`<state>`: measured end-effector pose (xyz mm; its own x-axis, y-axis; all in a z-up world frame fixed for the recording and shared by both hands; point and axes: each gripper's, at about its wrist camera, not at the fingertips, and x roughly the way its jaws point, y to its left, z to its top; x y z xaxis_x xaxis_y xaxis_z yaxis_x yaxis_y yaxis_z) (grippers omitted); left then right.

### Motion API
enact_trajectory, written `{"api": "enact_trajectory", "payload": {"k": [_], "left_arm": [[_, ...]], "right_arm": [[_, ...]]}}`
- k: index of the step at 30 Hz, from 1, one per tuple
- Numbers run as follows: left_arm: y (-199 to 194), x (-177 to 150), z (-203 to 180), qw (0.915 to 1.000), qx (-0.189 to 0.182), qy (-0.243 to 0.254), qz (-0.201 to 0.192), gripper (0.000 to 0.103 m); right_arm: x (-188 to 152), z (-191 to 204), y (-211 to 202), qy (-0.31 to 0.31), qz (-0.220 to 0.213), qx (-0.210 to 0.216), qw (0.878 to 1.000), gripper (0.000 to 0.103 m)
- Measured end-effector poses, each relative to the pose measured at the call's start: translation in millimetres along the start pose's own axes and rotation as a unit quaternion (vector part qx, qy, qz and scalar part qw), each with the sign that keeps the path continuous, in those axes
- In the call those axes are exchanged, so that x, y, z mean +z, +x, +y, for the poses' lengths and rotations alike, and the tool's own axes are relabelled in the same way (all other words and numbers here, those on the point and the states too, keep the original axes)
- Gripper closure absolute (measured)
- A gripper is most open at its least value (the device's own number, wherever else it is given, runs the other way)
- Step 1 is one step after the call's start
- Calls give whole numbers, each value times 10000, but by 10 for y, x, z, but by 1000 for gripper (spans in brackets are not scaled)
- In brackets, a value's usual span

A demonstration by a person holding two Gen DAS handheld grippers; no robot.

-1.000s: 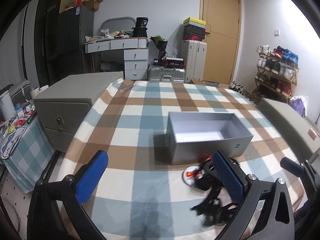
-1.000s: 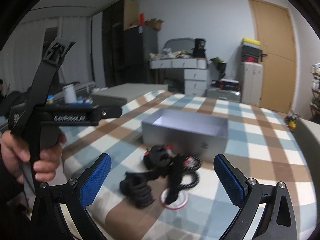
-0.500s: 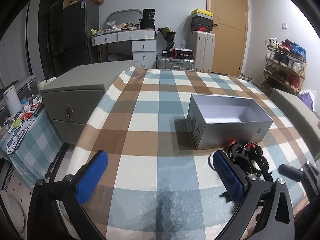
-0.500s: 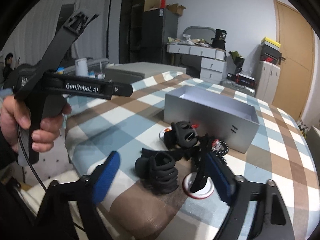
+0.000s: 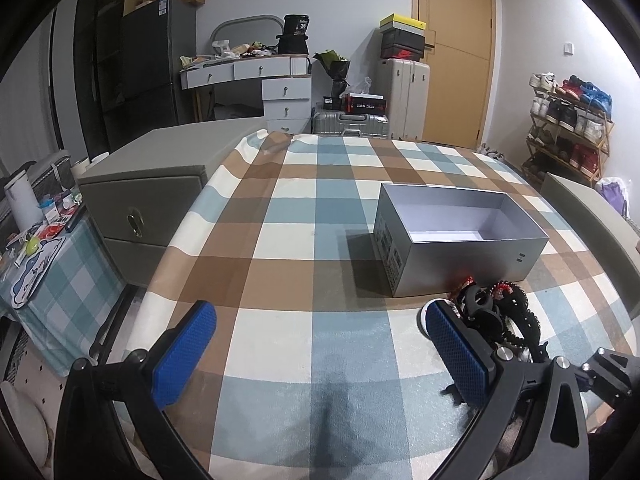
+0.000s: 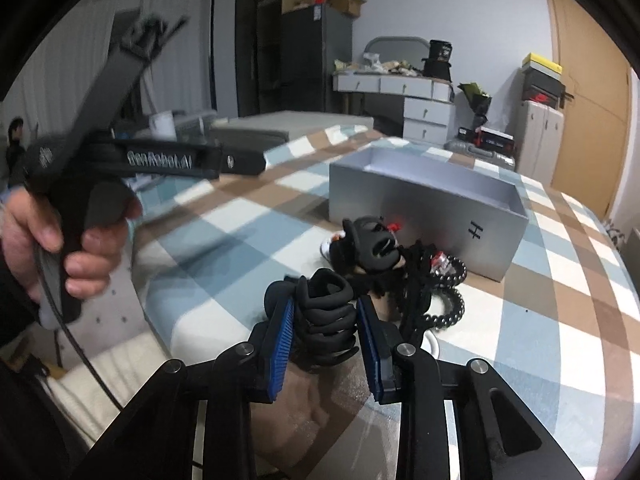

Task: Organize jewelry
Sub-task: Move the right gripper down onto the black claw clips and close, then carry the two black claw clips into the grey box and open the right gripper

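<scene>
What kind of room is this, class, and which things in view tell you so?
Probably a lived-in bedroom: a plaid bedspread, a white dressing table with drawers, a shoe rack and suitcases by the door.

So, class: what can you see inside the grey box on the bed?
The grey box looks empty: pale walls and a strip of bare floor show. Its near wall hides the rest, so small pieces there cannot be ruled out.
</scene>
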<state>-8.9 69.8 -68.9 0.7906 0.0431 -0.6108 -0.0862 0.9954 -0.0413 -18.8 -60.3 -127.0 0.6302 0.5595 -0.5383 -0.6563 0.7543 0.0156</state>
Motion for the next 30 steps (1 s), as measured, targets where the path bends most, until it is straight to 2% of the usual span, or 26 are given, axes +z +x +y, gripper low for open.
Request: {"api": "enact_trajectory", "payload": {"k": [6,12,16,23,29,30], "left_arm": [[42,9,-61,9999,-100,83,58,1],[102,34,-288,9982,-439,374,144,1],[201,70,-468,9949,-807,520,318,1],[349,59,-681,9880,-1195,720,663,3],[413,-10,-771,9804,-1473,833,1005,21],[415,-12,-775,9800,-1477,855,1020,27]], "right_arm": [[99,-229,-217,662,-480,226,9964,73],[161,-441,-362,948,-654,-42,9933,73],[157,-589,-416,1139,-687,-259,9908,73],[64,-768,-521,1326,-742,-469,9873,73],[23,-795,-581,1322,-799,-516,9866,73],[21,-794,-583,1326,-805,-503,9866,73]]}}
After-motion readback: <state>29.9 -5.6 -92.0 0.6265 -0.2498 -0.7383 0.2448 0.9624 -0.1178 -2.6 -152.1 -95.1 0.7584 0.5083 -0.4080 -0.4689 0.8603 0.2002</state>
